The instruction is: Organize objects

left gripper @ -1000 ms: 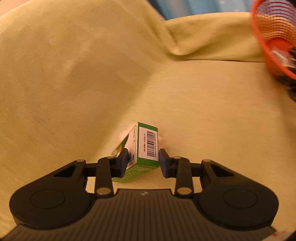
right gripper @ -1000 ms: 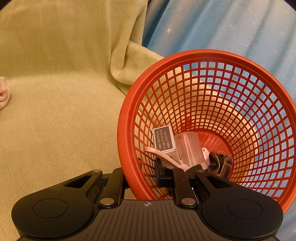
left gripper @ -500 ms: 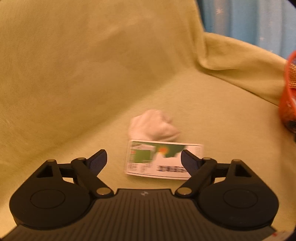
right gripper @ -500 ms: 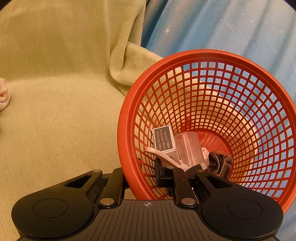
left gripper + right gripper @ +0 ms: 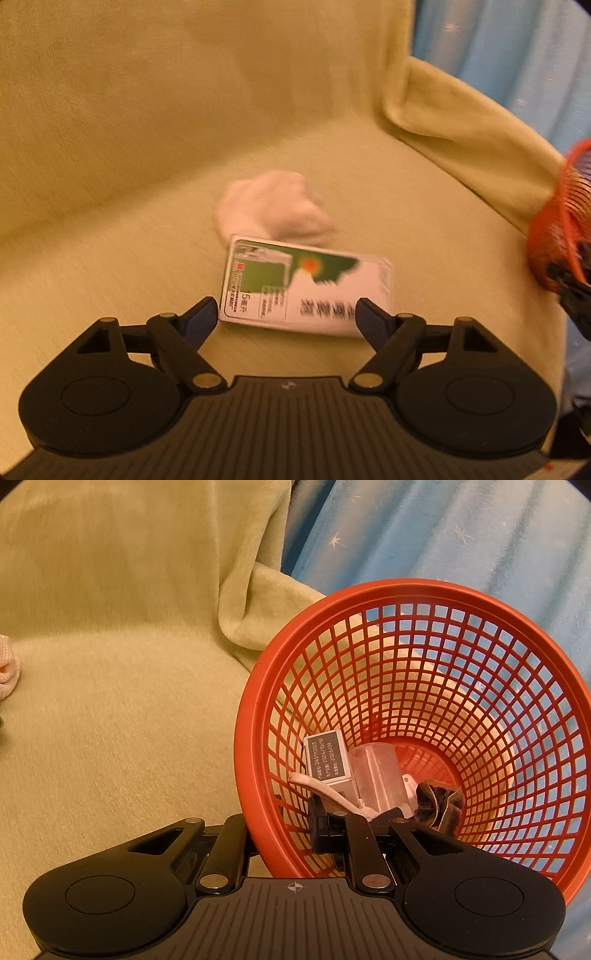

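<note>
A green and white carton (image 5: 306, 291) lies flat, face up, on the yellow-green blanket (image 5: 147, 147). My left gripper (image 5: 286, 317) hovers over its near edge, jaws wide and closing, with the carton between the fingertips and no pad pressing on it. A crumpled white cloth (image 5: 269, 206) lies just behind the carton. My right gripper (image 5: 280, 834) is shut on the near wall of the red mesh basket (image 5: 255, 701), one finger outside and one inside. The basket holds a small grey-labelled box (image 5: 328, 760), a clear cup (image 5: 376, 775) and a dark scrunchie (image 5: 439, 805).
The basket (image 5: 554, 229) shows at the right edge of the left wrist view. A blue starred cloth (image 5: 443, 535) hangs behind it. The blanket rises into folds at the back. The white cloth (image 5: 7, 668) sits at the far left of the right wrist view.
My left gripper let go of the carton, opened wide and rolled; the carton went from standing on edge between the pads to lying flat. The white cloth came into view. The right gripper has not moved.
</note>
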{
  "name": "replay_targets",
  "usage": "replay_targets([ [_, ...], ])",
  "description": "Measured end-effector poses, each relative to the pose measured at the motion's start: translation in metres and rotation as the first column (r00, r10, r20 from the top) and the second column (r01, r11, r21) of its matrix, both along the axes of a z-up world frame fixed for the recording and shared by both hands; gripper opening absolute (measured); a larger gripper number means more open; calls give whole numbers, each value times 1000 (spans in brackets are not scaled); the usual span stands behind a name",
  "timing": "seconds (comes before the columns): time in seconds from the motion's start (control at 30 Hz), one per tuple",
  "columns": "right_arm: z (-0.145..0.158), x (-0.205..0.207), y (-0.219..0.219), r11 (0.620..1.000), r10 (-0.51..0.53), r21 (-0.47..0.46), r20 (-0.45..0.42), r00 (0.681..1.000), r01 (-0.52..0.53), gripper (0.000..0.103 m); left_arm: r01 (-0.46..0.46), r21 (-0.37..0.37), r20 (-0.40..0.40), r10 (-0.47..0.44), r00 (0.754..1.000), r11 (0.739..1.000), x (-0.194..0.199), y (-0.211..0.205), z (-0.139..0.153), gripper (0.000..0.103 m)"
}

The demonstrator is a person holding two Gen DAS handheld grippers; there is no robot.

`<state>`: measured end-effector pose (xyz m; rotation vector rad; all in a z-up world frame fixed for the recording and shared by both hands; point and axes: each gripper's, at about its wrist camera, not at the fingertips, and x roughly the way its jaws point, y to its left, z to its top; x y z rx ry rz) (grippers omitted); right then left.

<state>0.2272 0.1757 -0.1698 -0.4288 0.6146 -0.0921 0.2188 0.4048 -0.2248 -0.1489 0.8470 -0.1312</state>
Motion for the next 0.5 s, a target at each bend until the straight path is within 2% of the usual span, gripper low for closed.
replay_targets([
  [0.07, -1, 0, 1, 1000, 1, -4, -1, 1000, -1, 11, 54, -50, -8, -54, 999, 997, -7, -11, 2, 76],
  [0.17, -1, 0, 0, 1000, 1, -2, 0, 1000, -1, 11, 188, -101, 3, -189, 982, 977, -19, -35, 8, 76],
  [0.23, -1, 0, 0, 1000, 1, 0, 0, 1000, -1, 11, 241, -27, 34, -240, 970, 970, -23, -48, 14, 75],
  [0.3, -1, 0, -1, 1000, 1, 0, 1, 1000, -1, 10, 235, 80, 58, -240, 969, 969, -20, -52, 18, 74],
  [0.4, -1, 0, -2, 1000, 1, 0, 1, 1000, -1, 10, 218, 159, 71, -231, 970, 963, -6, -47, 20, 76],
  [0.5, 0, 0, -2, 1000, 2, -1, 0, 1000, -2, 10, 238, 228, 61, -258, 964, 944, 10, -42, 19, 80],
])
